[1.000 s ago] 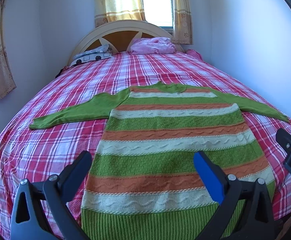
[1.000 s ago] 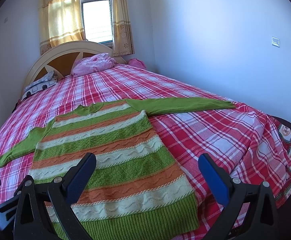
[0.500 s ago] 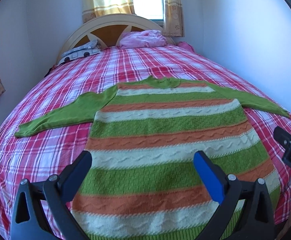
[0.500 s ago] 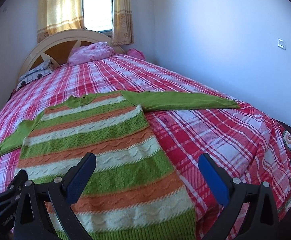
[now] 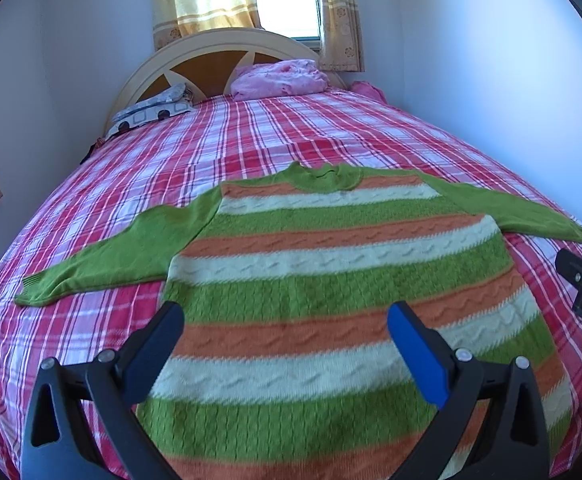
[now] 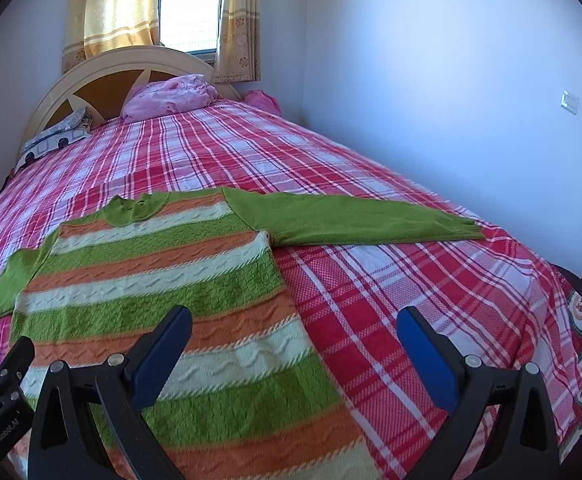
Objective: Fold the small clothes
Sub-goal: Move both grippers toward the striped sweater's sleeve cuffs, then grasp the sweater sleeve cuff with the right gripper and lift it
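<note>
Item under inspection: one knitted sweater [image 5: 331, 280], striped green, orange and cream, lying flat and face-up on a bed covered with a red-and-white plaid bedspread [image 5: 251, 140]. The collar points toward the headboard [image 5: 211, 46]; the hem runs out of view below both cameras. Both plain green sleeves are spread outward — the left sleeve [image 5: 111, 256] angles toward the bed's left edge, and the right sleeve [image 6: 355, 220] lies nearly straight across the plaid toward the wall side. No fold is visible in the body or sleeves.

Left gripper [image 5: 285, 344]: jaws released, spread wide, with nothing between them. It hangs over the lower middle of the sweater body; contact with the fabric cannot be determined. The sweater appears slightly blurred in the left wrist view.

Right gripper [image 6: 295, 348]: jaws likewise released and empty — it is positioned over the sweater's right side edge, with one finger over the stripes and the other over bare bedspread. Part of this unit appears at the right margin of the left wrist view, and part of the left unit at the lower left of the right wrist view.

Surroundings: a pink bundle of bedding [image 5: 279, 80] and a patterned pillow [image 5: 151, 112] rest at the headboard, well apart from the sweater. A curtained window [image 6: 189, 4] sits above.
</note>
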`<state>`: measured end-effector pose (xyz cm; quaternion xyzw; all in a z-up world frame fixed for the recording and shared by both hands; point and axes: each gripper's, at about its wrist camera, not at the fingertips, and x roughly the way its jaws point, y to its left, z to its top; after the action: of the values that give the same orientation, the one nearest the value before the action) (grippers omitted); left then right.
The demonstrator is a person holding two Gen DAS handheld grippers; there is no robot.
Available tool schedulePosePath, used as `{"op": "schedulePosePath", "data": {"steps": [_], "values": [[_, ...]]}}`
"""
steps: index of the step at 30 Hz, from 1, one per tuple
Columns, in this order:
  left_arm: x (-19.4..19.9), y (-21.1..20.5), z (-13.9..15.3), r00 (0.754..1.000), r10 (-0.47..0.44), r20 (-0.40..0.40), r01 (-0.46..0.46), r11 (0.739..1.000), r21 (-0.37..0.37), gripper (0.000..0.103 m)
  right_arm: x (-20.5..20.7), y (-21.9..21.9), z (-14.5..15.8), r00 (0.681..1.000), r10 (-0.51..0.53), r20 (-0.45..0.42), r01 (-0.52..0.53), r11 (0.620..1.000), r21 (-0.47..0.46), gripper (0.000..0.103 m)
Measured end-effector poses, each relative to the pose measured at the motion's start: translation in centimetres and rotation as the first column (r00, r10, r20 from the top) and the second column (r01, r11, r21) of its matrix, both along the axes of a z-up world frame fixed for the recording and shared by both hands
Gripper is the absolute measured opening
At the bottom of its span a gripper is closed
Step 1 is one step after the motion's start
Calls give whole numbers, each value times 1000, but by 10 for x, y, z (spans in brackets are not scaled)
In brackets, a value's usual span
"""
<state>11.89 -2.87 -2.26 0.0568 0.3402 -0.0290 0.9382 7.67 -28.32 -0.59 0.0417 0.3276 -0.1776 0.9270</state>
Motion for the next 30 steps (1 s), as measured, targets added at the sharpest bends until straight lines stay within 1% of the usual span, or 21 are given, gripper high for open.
{"op": "schedulePosePath", "data": {"steps": [4,7,8,9,10,11,12,13,15,17,18,19,20,21,22,23,24,26,27,29,30], "values": [[7,-1,0,1000,-2,-1,2,1000,2,103,11,-11,-3,1000,-14,-5,14,1000,15,102],[20,-3,-2,1000,-24,-7,24,1000,1,103,19,-23,-6,1000,-9,10,9,999,32,102],[27,-2,-2,1000,-27,-10,27,1000,-3,103,23,-27,-7,1000,1,13,-2,999,38,99],[31,-1,-4,1000,-26,-9,26,1000,-9,103,26,-31,-9,1000,9,8,-9,999,40,84],[35,0,-6,1000,-22,-8,22,1000,-12,103,30,-36,-11,1000,15,-5,-14,999,41,73],[42,1,-9,1000,-12,-9,12,1000,-12,103,35,-42,-13,1000,20,-20,-19,999,48,56],[46,2,-12,1000,-7,-9,6,1000,-10,103,39,-52,-14,999,23,-31,-21,997,73,51],[49,2,-15,1000,-2,-10,2,1000,-9,103,42,-65,-16,999,12,-36,-8,994,105,51],[57,6,-25,1000,19,-14,-19,1000,-1,103,45,-109,-15,997,-68,-27,71,984,165,51],[64,11,-34,999,46,-26,-46,999,5,103,45,-152,-10,992,-125,9,120,968,221,52],[67,12,-38,998,54,-33,-54,999,2,103,45,-182,-9,986,-163,26,150,951,272,52],[70,14,-41,997,60,-40,-61,998,-2,103,45,-213,-9,976,-215,33,192,924,329,52],[74,17,-46,996,70,-49,-70,997,-8,103,43,-241,-9,961,-275,37,243,898,368,52],[76,19,-49,996,77,-52,-78,997,-11,103,45,-262,-9,950,-310,35,273,881,388,52],[77,20,-53,995,86,-58,-87,996,-13,103,48,-282,-11,944,-330,23,293,866,404,52],[80,22,-58,992,99,-75,-101,995,-20,103,52,-305,-16,931,-365,-9,334,840,427,52],[83,24,-62,990,103,-96,-107,994,-29,103,55,-327,-22,916,-399,-41,371,806,461,52],[88,28,-68,984,105,-142,-114,992,-53,103,60,-357,-37,899,-426,-101,412,747,523,52],[90,30,-70,981,108,-162,-120,991,-66,103,62,-368,-44,889,-443,-121,433,723,538,52],[92,35,-75,975,112,-192,-134,986,-101,103,70,-385,-58,874,-458,-163,463,682,565,52],[92,38,-76,974,112,-200,-138,983,-122,103,71,-389,-63,868,-466,-172,473,670,572,52]]}}
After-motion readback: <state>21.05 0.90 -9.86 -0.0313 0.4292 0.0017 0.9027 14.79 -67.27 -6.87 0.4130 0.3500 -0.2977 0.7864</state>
